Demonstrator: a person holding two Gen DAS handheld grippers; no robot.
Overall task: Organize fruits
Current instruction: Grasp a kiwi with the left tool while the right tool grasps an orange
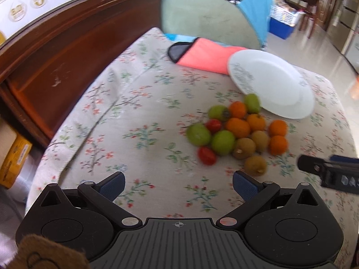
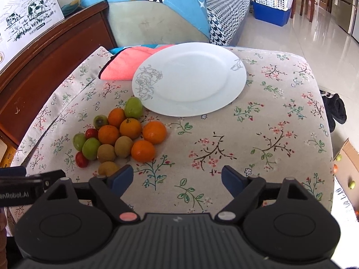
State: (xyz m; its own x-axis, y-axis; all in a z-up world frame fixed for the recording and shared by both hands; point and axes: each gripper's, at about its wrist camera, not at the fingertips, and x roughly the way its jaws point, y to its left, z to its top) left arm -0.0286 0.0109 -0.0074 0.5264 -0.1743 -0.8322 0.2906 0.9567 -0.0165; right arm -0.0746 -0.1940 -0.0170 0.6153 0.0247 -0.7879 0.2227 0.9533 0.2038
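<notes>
Left gripper (image 1: 178, 182): jaws spread wide, empty, above the floral cloth (image 1: 139, 116).
Right gripper (image 2: 177, 177): wide open too, holding nothing.
Fruits (image 2: 121, 136): round, glossy pile, touching, near the table's left edge.
Plate (image 2: 188, 78): smooth white china, just behind, one green fruit against its rim.

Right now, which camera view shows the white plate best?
The right wrist view: the white plate appears whole, sharp and nearly centred, with its grey flower drawing readable. The left wrist view shows it blurred and off to the right, though uncovered.
</notes>
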